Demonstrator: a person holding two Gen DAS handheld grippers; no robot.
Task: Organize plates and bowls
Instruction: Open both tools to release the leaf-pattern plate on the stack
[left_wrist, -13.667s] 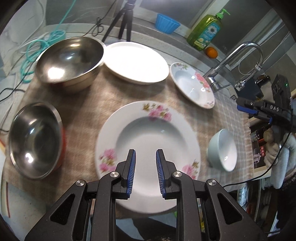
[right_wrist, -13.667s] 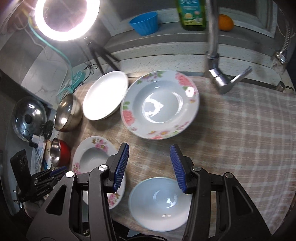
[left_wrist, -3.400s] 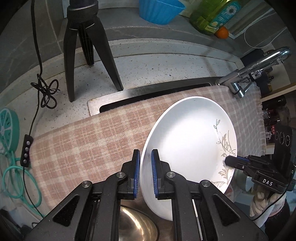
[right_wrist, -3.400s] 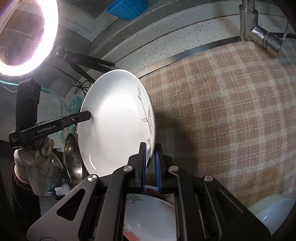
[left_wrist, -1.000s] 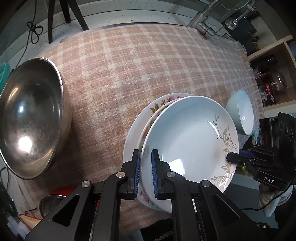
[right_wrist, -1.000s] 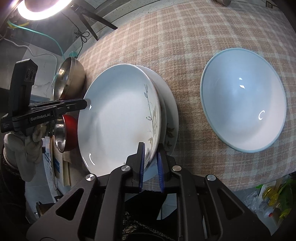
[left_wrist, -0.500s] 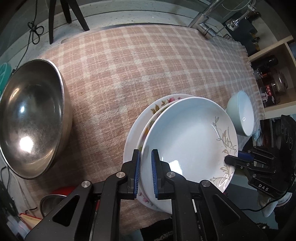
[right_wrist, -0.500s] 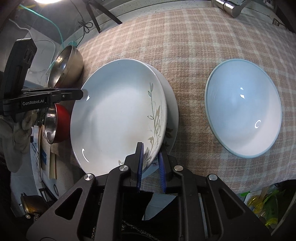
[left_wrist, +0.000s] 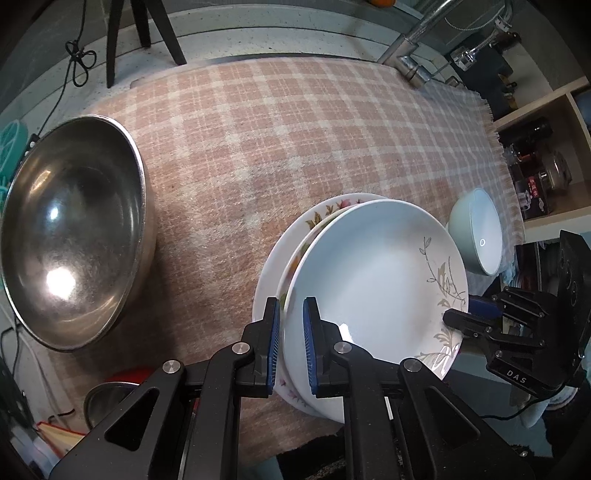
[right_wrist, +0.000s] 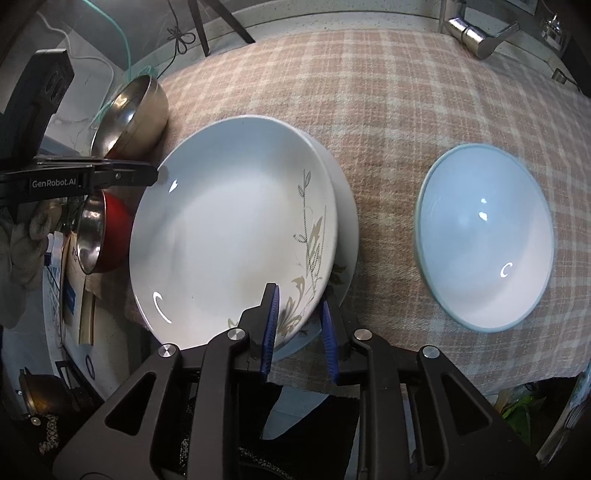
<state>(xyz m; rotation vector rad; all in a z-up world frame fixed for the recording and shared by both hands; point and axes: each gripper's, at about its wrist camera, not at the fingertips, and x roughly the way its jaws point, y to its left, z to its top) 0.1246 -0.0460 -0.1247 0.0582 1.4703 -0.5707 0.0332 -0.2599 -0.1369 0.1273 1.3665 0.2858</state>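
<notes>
A white plate with a grey leaf print (left_wrist: 373, 280) (right_wrist: 229, 229) lies on a stack of floral plates (left_wrist: 317, 218) (right_wrist: 347, 221) near the front edge of the checked cloth. My left gripper (left_wrist: 290, 345) has opened a little, its blue pads either side of the plate's near rim. My right gripper (right_wrist: 299, 328) is open wider around the opposite rim. A pale blue bowl (right_wrist: 484, 236) (left_wrist: 480, 236) sits to the right of the stack. A large steel bowl (left_wrist: 70, 229) (right_wrist: 129, 114) sits to its left.
A small steel bowl with a red outside (right_wrist: 99, 232) (left_wrist: 110, 398) sits at the front left. The tap (left_wrist: 410, 59) (right_wrist: 476, 33) and a tripod (left_wrist: 144, 33) stand behind the checked cloth (left_wrist: 295, 129). A shelf with jars (left_wrist: 539, 173) is on the right.
The leaf plate has come down onto the floral stack. Both grippers, shut on its rims half a second ago, have opened, the right one wider.
</notes>
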